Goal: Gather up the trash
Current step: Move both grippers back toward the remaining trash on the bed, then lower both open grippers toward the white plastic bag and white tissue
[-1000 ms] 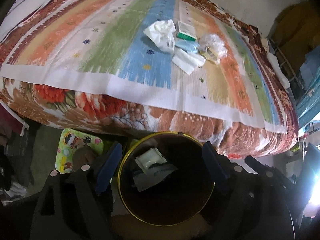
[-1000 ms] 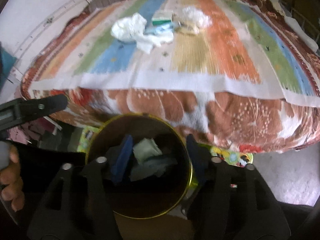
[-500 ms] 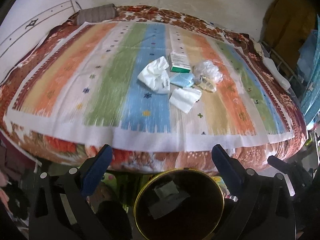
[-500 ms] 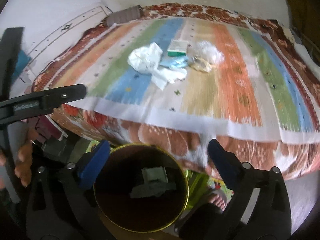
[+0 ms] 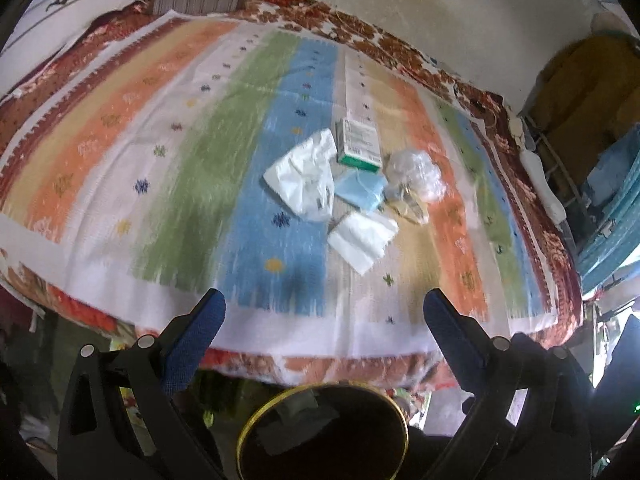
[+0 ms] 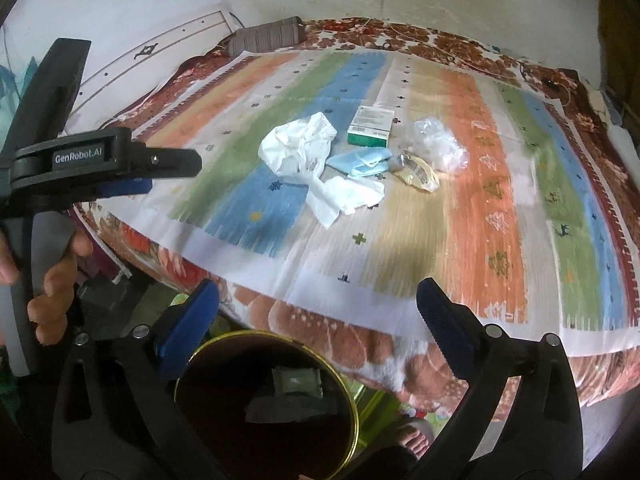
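- On a bed covered by a striped sheet, the trash lies in 1 loose cluster near the middle, over the blue and beige stripes.
- Leftmost in the cluster is a crumpled white bag, wrinkled and puffed up, with small dark print near its lower edge.
- Below and to the right of it lies a white tissue, creased and partly folded, just beside the bag.
- Next comes a blue face mask, bunched up, between the bag and the wrappers.
- Behind the mask rests a green-and-white box, lying flat, its green band toward the camera.
- Farther right is a yellowish wrapper, shiny and crushed, touching a clear crumpled plastic bag.
- The left gripper hovers over the near edge of the bed, its blue-padded fingers spread wide and holding nothing.
- The right gripper sits likewise, fingers wide apart and bare.
- Below both, beside the bed, stands a dark bin with a gold rim; 2 pale scraps lie inside it.
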`<state>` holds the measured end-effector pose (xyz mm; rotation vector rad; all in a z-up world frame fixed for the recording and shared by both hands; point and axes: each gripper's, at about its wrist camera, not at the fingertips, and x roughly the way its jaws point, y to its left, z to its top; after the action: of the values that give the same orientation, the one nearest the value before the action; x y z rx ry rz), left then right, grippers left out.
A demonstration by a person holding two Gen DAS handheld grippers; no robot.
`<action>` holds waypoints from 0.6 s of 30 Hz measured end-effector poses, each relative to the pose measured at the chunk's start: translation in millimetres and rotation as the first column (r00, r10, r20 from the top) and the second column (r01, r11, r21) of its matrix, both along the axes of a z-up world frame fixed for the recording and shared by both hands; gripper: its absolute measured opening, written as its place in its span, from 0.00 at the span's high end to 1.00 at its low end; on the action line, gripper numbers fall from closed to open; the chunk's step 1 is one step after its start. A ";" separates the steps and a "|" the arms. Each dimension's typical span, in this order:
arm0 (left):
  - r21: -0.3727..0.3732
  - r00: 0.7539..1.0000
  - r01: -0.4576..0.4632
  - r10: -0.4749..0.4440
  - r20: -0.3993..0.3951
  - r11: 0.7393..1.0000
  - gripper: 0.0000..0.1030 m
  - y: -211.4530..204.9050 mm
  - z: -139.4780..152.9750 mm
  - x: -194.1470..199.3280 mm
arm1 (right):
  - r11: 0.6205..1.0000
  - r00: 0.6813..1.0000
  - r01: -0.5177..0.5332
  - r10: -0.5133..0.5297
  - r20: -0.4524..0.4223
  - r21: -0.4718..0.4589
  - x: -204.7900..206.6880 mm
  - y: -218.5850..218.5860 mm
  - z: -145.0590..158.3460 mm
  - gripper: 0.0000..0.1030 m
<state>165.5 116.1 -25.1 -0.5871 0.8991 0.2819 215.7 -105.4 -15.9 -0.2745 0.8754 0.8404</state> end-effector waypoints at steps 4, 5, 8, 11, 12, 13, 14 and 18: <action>-0.044 0.999 -0.047 0.047 -0.004 0.998 0.06 20.4 -9.8 11.1 | 1.000 1.000 0.007 -0.007 0.001 -0.019 10.3 6.3 -4.7 0.09; -0.067 0.998 -0.056 0.055 -0.009 0.996 0.06 25.2 -14.4 13.6 | 1.000 1.000 0.010 -0.010 0.002 -0.024 12.5 7.7 -5.7 0.09; -0.101 0.997 -0.074 0.070 -0.041 0.992 0.07 39.6 -30.0 24.3 | 1.000 1.000 0.024 -0.024 -0.008 -0.020 24.1 10.0 -8.2 0.09; -0.020 0.993 -0.066 0.063 -0.102 0.998 0.09 42.2 -39.4 36.0 | 0.999 0.999 0.042 -0.042 -0.014 -0.015 36.7 12.9 -10.3 0.09; -0.010 0.992 -0.059 0.058 -0.108 0.998 0.09 42.5 -41.6 39.9 | 0.999 0.999 0.045 -0.045 -0.012 -0.016 39.9 14.1 -11.0 0.09; -0.012 0.993 -0.058 0.057 -0.107 0.998 0.09 44.3 -42.9 41.3 | 0.999 0.999 0.044 -0.045 -0.011 -0.017 42.3 15.7 -11.9 0.09; -0.019 0.993 -0.061 0.059 -0.105 0.998 0.09 46.3 -43.7 43.3 | 0.999 0.999 0.043 -0.043 -0.011 -0.017 45.3 17.6 -12.8 0.09; -0.031 0.995 -0.068 0.065 -0.079 0.997 0.09 52.9 -44.2 49.8 | 0.999 0.999 0.042 -0.042 -0.031 -0.007 60.4 23.8 -18.3 0.09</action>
<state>215.2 168.9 -69.3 -0.6414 0.9623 0.3523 276.1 -81.5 -34.2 -0.2482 0.9104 0.8052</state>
